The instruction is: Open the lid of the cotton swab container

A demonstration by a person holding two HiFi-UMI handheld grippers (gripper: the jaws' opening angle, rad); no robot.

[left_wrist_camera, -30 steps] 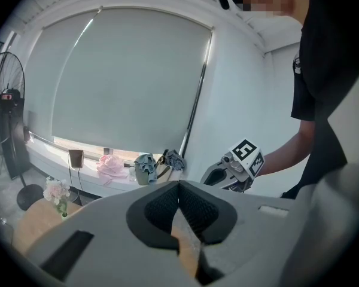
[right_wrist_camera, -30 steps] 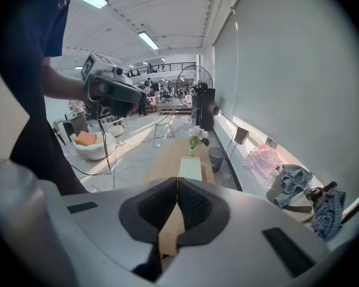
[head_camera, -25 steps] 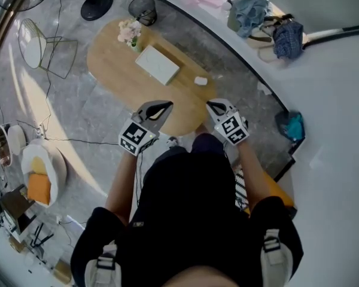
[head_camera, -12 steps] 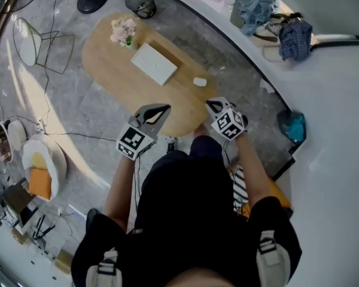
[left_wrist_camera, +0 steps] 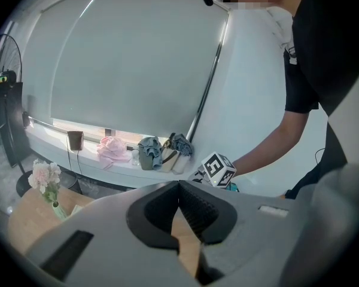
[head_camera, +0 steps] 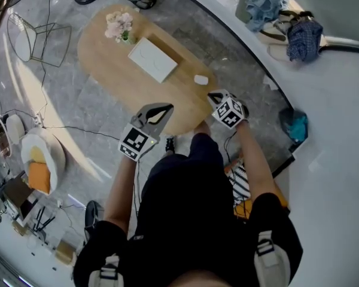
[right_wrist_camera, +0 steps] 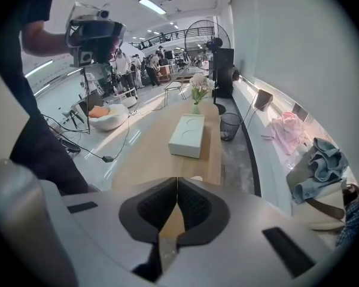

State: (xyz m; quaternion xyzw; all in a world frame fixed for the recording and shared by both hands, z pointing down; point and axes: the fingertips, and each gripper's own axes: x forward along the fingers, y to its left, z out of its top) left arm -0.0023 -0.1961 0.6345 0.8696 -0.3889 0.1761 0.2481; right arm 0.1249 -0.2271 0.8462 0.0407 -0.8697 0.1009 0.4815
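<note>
Cotton swab container looks to be the small white case point(head_camera: 201, 79) lying on the right side of the wooden table point(head_camera: 107, 64), just beyond the right gripper point(head_camera: 215, 97). The larger white box point(head_camera: 152, 58) farther along the table could be it instead, and I cannot tell which. Both grippers are clenched on nothing. The left gripper point(head_camera: 158, 111) is over the table's near end, well apart from either item. I see two risks from here. Jaws left closed on arrival would only shove the light case along the smooth top, or off the right edge close by. Prying the lid with one gripper while the other does not steady the body could lift or flip the whole thing.
</note>
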